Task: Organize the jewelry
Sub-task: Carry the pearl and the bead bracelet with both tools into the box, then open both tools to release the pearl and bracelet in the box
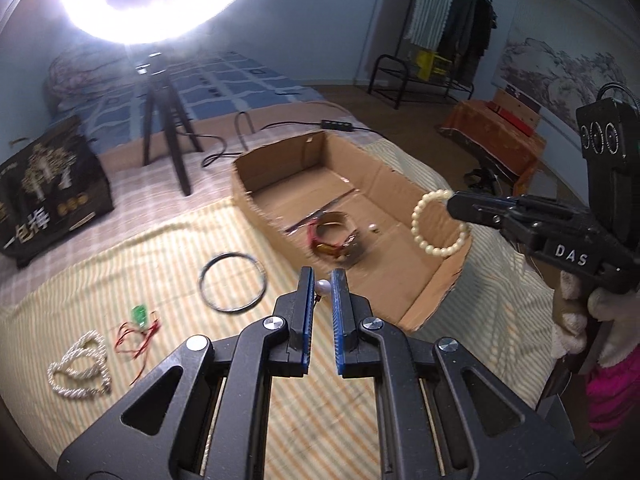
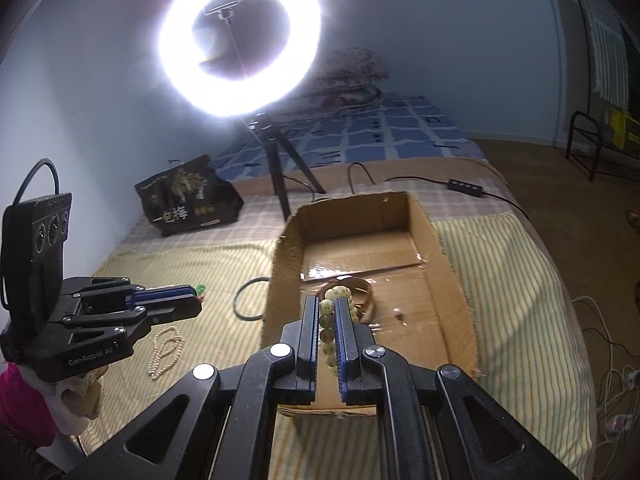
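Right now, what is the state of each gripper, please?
Left gripper: closed on a small pearl bead.
Right gripper: closed on the cream bead bracelet, above the cardboard box.

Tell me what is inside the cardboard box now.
Inside the cardboard box lie a few stacked bangles and one small pale bead on the floor. The near wall and the held bead bracelet hide part of the floor.
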A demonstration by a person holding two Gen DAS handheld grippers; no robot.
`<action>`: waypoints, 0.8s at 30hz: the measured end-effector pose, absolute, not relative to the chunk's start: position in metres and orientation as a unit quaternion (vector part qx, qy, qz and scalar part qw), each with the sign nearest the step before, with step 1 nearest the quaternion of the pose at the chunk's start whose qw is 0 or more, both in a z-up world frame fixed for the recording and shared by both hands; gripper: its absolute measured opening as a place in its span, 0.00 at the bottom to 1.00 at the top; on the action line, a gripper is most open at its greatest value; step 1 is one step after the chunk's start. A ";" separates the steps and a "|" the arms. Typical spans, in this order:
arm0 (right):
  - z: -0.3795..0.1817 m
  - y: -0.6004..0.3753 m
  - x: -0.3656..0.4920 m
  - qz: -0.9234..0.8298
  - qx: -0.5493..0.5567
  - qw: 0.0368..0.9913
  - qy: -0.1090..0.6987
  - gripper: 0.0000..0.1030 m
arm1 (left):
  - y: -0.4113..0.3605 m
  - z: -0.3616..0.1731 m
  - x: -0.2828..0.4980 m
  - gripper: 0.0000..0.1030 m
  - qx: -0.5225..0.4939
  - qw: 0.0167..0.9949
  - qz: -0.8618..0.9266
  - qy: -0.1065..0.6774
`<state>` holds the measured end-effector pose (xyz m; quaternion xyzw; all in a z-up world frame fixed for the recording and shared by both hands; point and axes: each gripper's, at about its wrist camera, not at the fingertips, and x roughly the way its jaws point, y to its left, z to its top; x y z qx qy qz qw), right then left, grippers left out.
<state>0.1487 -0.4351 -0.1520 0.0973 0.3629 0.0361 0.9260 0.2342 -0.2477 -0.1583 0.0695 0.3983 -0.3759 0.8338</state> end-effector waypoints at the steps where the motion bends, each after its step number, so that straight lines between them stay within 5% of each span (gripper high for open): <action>1: -0.153 -0.437 0.148 0.034 0.098 0.926 0.363 0.05 | -0.251 -0.158 0.234 0.06 0.070 0.832 -0.379 0.399; 24: -0.186 -0.473 0.148 -0.002 0.134 0.913 0.384 0.05 | -0.311 -0.191 0.237 0.06 0.059 0.799 -0.401 0.444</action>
